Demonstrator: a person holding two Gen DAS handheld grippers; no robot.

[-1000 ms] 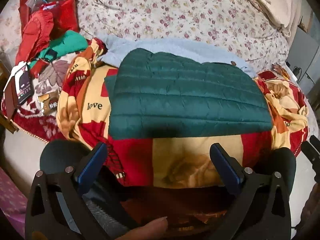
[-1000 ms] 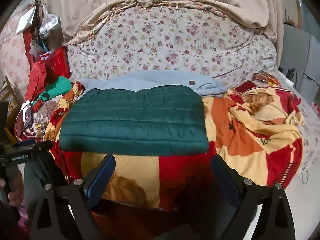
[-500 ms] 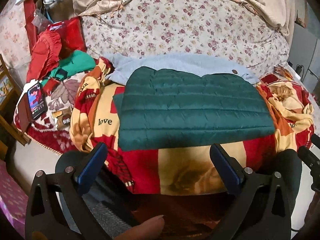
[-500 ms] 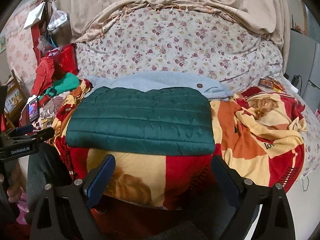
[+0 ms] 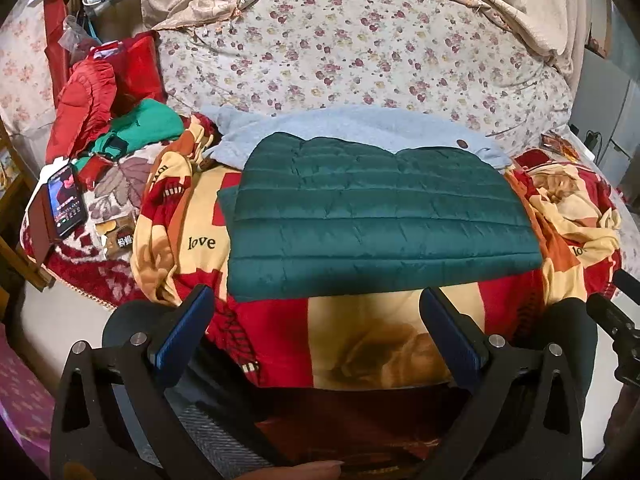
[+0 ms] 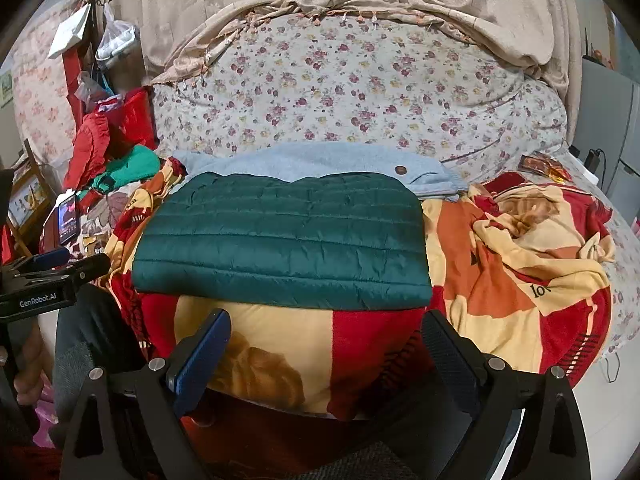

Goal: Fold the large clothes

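Observation:
A dark green quilted jacket (image 5: 380, 216) (image 6: 284, 236) lies folded into a flat rectangle on a red and yellow blanket (image 5: 360, 340) (image 6: 520, 280) on the bed. A light blue fleece garment (image 5: 352, 124) (image 6: 312, 160) lies flat behind it, partly under its far edge. My left gripper (image 5: 316, 316) hangs open, short of the jacket's near edge, holding nothing. My right gripper (image 6: 324, 340) is open too, just before the jacket's near edge, over the blanket. The left gripper's body (image 6: 48, 280) shows at the left edge of the right wrist view.
A floral quilt (image 5: 360, 48) is heaped at the back of the bed. Red clothes (image 5: 88, 92) and a green garment (image 5: 144, 124) are piled at the left. A phone (image 5: 66, 200) with a lit screen lies on the left edge. A grey cabinet (image 6: 608, 120) stands at the right.
Both grippers have drawn back and risen from the bed, so the jacket looks smaller and farther away. The jacket itself has not moved. Both grippers stay open.

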